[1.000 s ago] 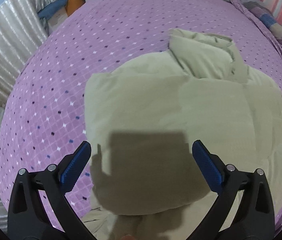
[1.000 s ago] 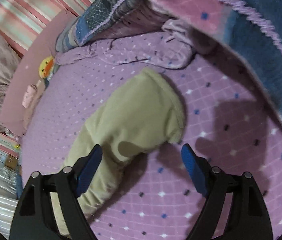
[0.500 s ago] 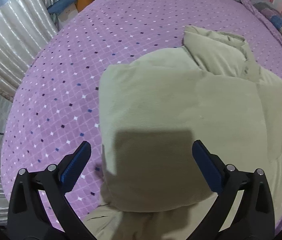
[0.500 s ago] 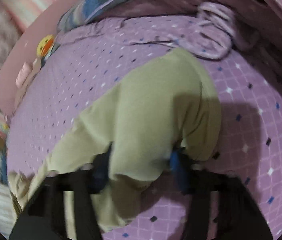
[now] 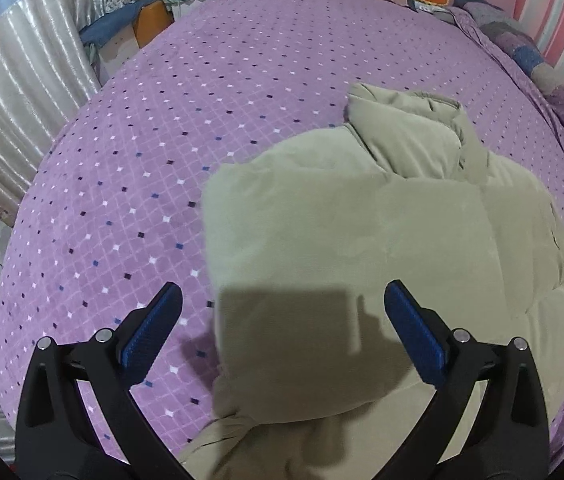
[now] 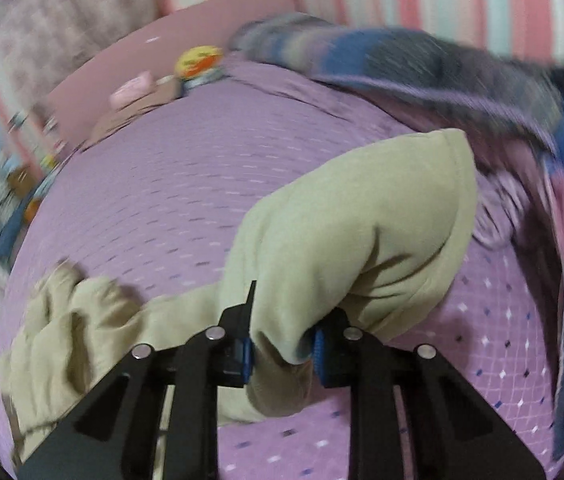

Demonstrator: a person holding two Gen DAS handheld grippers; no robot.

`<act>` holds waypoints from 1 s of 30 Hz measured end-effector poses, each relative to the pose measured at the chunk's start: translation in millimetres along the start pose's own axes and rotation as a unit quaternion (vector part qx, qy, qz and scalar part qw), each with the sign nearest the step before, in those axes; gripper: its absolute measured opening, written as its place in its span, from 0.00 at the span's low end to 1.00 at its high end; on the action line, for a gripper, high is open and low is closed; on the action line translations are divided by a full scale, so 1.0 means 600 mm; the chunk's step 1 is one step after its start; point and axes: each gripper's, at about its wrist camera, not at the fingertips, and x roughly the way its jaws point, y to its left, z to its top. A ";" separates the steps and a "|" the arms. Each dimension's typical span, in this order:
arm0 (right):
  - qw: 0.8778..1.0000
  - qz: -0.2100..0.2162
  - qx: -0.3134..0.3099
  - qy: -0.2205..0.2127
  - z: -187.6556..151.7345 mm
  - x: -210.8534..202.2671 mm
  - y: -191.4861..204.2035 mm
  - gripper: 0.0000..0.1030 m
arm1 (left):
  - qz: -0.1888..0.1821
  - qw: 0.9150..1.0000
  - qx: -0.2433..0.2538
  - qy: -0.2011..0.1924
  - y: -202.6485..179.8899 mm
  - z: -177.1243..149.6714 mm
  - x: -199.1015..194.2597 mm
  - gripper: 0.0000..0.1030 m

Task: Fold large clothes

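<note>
My pale olive padded jacket (image 5: 362, 248) lies folded in a puffy bundle on the purple bedspread (image 5: 185, 128), toward its right edge. One sleeve (image 6: 366, 216) is lifted off the bedspread, its end pinched between my right gripper's (image 6: 282, 350) blue pads.

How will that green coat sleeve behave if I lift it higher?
The sleeve, pinched in the right gripper, probably droops: it already bulges and creases round the jaws. Its puffy padding looks light yet springy, so folds may pop open. The coat will likely drag along.
</note>
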 end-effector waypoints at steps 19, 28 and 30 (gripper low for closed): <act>0.960 0.200 -0.158 0.115 -0.090 0.003 0.551 0.22 | -0.006 0.998 -0.057 -0.032 0.146 -0.017 -0.062 0.97; 0.946 0.171 -0.231 0.148 -0.151 0.015 0.594 0.74 | 0.027 0.998 -0.052 -0.007 0.159 -0.030 -0.037 0.97; 0.944 0.179 -0.243 0.137 -0.146 -0.020 0.594 0.74 | 0.025 0.998 -0.051 -0.009 0.156 -0.031 -0.043 0.97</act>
